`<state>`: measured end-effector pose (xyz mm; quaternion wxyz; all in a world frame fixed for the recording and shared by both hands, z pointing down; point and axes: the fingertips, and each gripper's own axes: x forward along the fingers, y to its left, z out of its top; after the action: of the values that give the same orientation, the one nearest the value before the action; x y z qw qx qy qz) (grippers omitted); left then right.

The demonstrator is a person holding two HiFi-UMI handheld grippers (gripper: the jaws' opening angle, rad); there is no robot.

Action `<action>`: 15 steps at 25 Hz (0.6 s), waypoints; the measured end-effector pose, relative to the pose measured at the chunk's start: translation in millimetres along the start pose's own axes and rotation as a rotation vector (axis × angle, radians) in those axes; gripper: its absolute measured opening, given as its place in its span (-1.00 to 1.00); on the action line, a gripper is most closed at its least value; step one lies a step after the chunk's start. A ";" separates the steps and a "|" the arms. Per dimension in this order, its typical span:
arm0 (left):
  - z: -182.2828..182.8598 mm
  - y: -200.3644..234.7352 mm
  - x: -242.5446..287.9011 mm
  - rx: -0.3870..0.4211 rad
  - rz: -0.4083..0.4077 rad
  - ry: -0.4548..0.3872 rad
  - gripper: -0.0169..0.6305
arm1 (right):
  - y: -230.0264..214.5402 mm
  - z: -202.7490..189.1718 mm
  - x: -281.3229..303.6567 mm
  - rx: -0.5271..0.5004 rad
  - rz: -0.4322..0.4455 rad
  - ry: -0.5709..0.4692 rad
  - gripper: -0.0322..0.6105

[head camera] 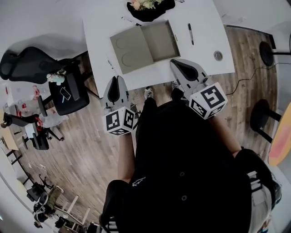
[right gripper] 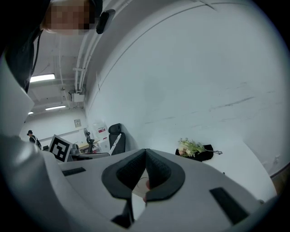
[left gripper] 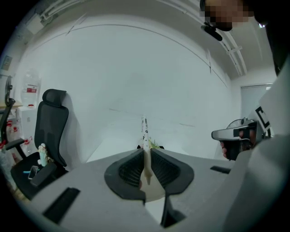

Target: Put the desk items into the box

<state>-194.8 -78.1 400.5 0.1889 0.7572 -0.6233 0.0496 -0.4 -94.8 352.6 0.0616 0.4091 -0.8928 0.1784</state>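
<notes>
Left gripper [left gripper: 145, 152] is clamped on a thin white pen [left gripper: 144, 131], tip sticking out past the jaws. Right gripper [right gripper: 145, 150] has its jaws together with nothing between them. Both are held at the near edge of the white desk [head camera: 207, 57]. The box [head camera: 143, 45] lies open mid-desk, a black marker [head camera: 191, 34] to its right and flowers [head camera: 144, 4] at the far edge.
</notes>
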 end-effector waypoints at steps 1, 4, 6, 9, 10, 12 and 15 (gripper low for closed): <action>2.7 -6.1 -3.3 0.004 -0.002 -0.008 -0.77 | -2.4 0.6 0.5 -0.002 0.010 0.003 -0.90; 8.5 -23.3 -13.6 0.017 -0.001 -0.030 -0.77 | -7.2 3.0 3.1 -0.013 0.050 0.008 -0.90; 10.8 -33.6 -19.6 0.027 0.010 -0.043 -0.77 | -9.9 4.6 4.2 -0.022 0.078 0.012 -0.90; 9.7 -45.1 -24.8 0.024 0.039 -0.054 -0.77 | -13.6 6.3 4.7 -0.034 0.119 0.018 -0.90; 8.7 -48.0 -25.8 0.021 0.051 -0.056 -0.77 | -14.5 6.9 4.4 -0.038 0.131 0.019 -0.90; 7.0 -53.3 -28.1 0.015 0.072 -0.061 -0.77 | -15.7 8.4 2.8 -0.044 0.154 0.020 -0.90; 5.1 -61.5 -31.6 0.013 0.099 -0.071 -0.77 | -19.1 8.8 -1.5 -0.053 0.181 0.021 -0.90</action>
<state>-143.4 -41.3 372.1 0.1590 0.7281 -0.6658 0.0363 15.2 -108.5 349.1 0.0655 0.3233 -0.9298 0.1636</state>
